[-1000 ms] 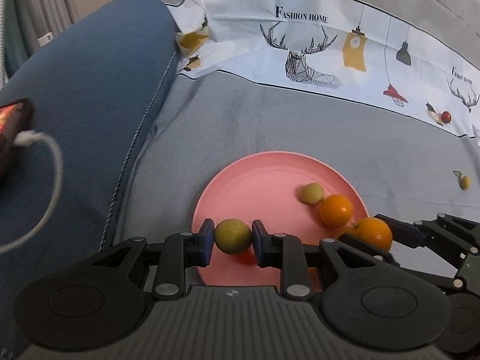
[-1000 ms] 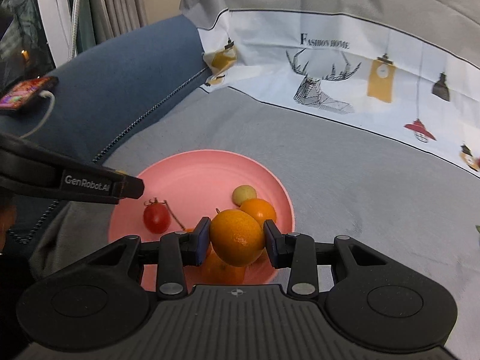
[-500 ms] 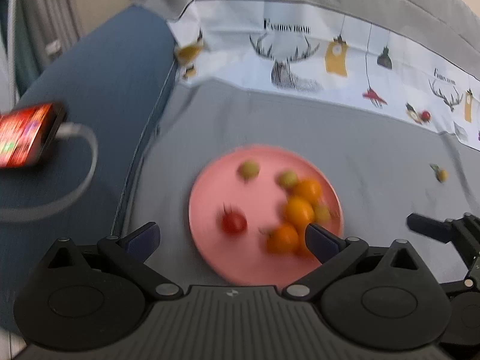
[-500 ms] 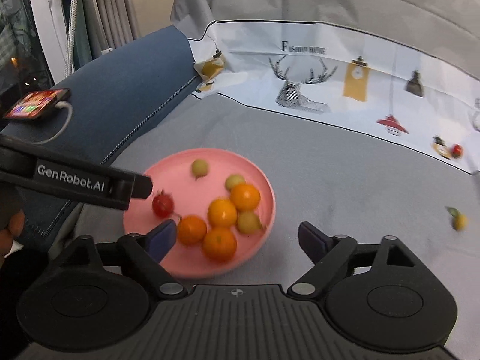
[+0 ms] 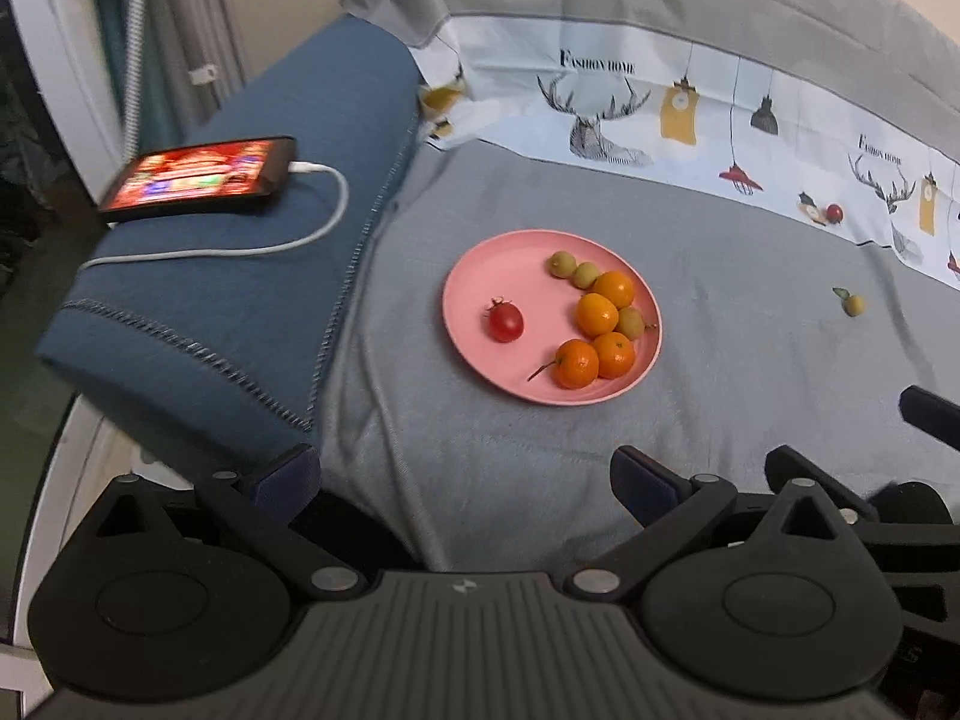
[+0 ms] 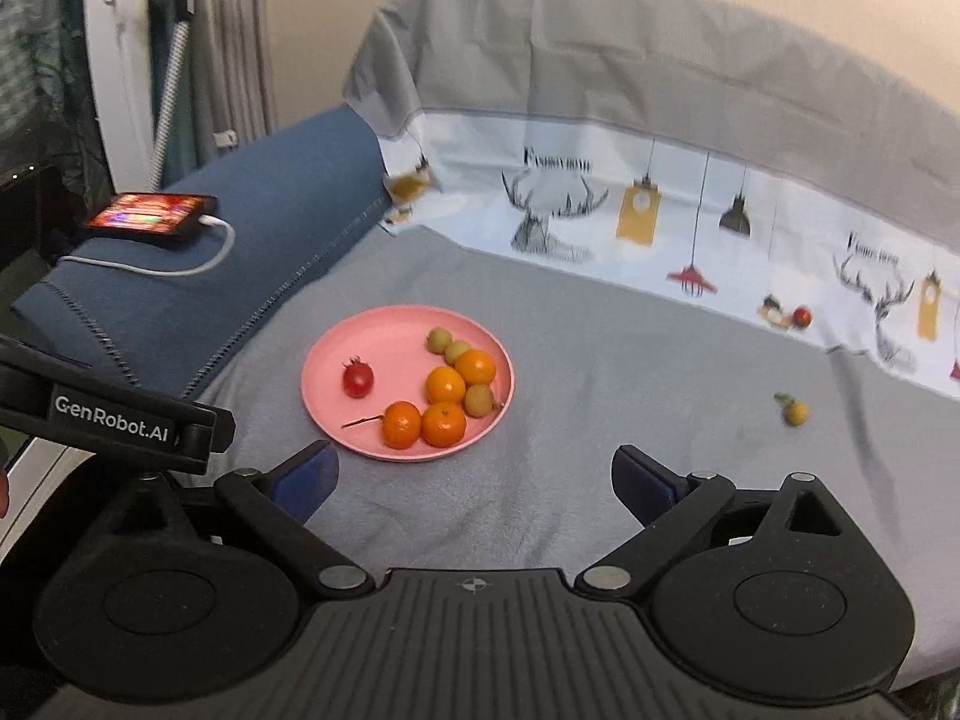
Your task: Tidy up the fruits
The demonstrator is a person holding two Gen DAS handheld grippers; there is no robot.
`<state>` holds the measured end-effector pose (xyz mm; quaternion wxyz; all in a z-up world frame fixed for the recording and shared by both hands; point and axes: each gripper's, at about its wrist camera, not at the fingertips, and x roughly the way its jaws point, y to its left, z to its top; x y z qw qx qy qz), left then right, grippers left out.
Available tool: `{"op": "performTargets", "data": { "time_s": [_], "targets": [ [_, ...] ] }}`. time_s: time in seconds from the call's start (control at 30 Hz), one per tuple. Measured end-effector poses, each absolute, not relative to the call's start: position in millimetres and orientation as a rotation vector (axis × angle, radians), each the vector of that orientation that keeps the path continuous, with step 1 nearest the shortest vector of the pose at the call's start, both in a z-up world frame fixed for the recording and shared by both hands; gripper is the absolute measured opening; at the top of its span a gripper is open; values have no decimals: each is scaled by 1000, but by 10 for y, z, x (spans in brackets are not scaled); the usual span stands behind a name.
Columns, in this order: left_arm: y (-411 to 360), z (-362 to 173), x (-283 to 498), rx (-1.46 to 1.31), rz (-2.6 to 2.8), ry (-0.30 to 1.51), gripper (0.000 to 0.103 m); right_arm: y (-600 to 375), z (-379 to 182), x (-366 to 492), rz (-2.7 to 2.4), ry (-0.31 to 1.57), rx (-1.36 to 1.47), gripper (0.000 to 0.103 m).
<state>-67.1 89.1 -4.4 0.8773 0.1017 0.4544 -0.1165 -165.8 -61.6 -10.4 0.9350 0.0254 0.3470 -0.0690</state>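
Pink plate is my landmark, sitting flat on the grey bed cover. On it: one cherry tomato alone on the plate's left half, four oranges clustered on its right half, three small green fruits mixed in — two at the far rim, one tucked against the oranges at the right rim. The two near oranges touch each other; one has a thin stem sticking out toward the tomato.

One small yellow fruit with a leaf lies off the plate, well apart to its right on the cover.

My left gripper is on the near side of the plate, fingers spread wide, nothing between them, just cover below. My right gripper is also near side of the plate, jaws opening, nothing between them, pads clear of every fruit.

Left of the plate, a blue blanket is folded over the edge; a lit phone lies on it with a white cable plugged in. Behind the plate, a printed sheet with deer and lamps.
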Motion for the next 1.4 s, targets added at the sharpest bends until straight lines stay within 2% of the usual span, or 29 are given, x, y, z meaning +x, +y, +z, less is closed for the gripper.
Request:
{"op": "performTargets", "data": {
  "time_s": [0.6, 1.4],
  "targets": [
    [1055, 289, -1308, 187, -240, 853, 103, -383, 319, -2391, -138, 535, 10, 100],
    [993, 289, -1371, 226, -236, 848, 103, -394, 302, -2465, -140, 528, 46, 101]
  ]
}}
